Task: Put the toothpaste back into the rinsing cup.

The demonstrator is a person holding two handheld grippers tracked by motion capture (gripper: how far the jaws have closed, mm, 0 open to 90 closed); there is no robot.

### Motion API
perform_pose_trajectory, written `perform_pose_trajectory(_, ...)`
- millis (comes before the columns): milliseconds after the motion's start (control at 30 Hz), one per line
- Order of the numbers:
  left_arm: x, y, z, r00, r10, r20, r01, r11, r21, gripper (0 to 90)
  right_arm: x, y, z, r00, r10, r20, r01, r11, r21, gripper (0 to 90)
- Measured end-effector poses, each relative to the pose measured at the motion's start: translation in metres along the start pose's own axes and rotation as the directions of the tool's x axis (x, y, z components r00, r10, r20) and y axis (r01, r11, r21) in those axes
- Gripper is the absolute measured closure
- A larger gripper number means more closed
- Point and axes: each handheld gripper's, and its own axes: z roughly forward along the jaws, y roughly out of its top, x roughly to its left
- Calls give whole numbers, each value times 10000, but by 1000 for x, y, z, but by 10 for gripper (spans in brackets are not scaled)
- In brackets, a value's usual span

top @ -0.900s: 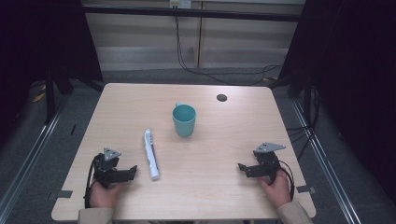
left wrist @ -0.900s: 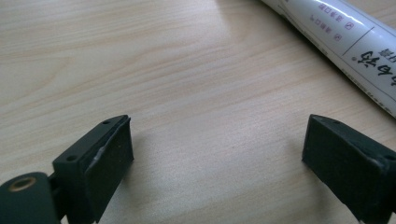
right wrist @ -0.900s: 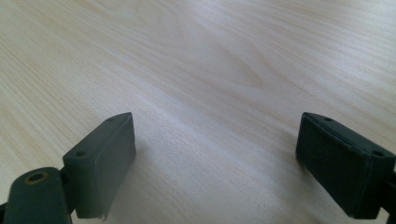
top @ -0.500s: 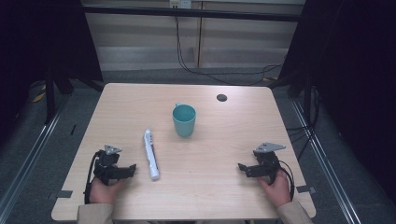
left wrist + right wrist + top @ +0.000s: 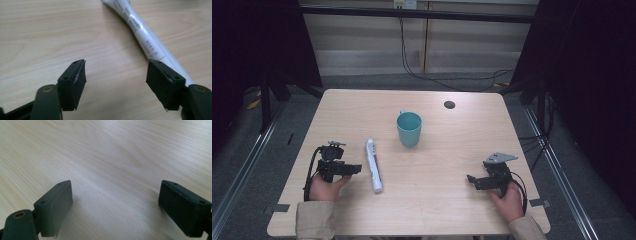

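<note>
- Reaching for the white tube point(image 5: 373, 165) is the step I am judging to be in hand: it is lying flat on the table point(image 5: 437, 200), left of centre, its length running near to far, just right of the left gripper point(image 5: 357, 168).
- I am holding the left gripper low with its jaws standing wide apart and empty; in the left gripper view the tube point(image 5: 142, 35) is running diagonally past the right-hand jaw, not yet between the two.
- I am thinking the gripper needs sliding right until the tube's middle sits between both pads, with the jaws square across its width, not along it.
- I am planning to close gently, since a soft tube will probably squash or roll away under a skewed pinch.
- I am keeping the right gripper point(image 5: 470, 180) parked at the near right, well apart from the tube, jaws also spread open over bare wood.
- I am noting the teal cup point(image 5: 409, 128) standing upright farther off, near the centre, clear of the approach.
</note>
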Motion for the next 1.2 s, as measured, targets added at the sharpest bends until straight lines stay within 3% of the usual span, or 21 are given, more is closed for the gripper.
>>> perform_pose_trajectory(267,-14,21,0,9998,-179,52,177,9992,359,346,0,0,0,10000,22,3,-22,10000,19,115)
perform_pose_trajectory(667,-23,36,8,9995,-199,245,176,9956,923,413,0,0,0,10000,38,11,-38,10000,24,115)
perform_pose_trajectory(867,-31,44,17,9983,-443,381,397,9927,1143,450,0,0,0,10000,31,-4,-31,10000,-4,115)
perform_pose_trajectory(1100,-37,49,30,9969,-766,194,734,9886,1313,441,0,0,0,10000,35,-1,-35,10000,4,115)
perform_pose_trajectory(1200,-37,51,35,9978,-656,10,648,9878,1417,441,0,0,0,10000,29,-4,-29,10000,-3,115)
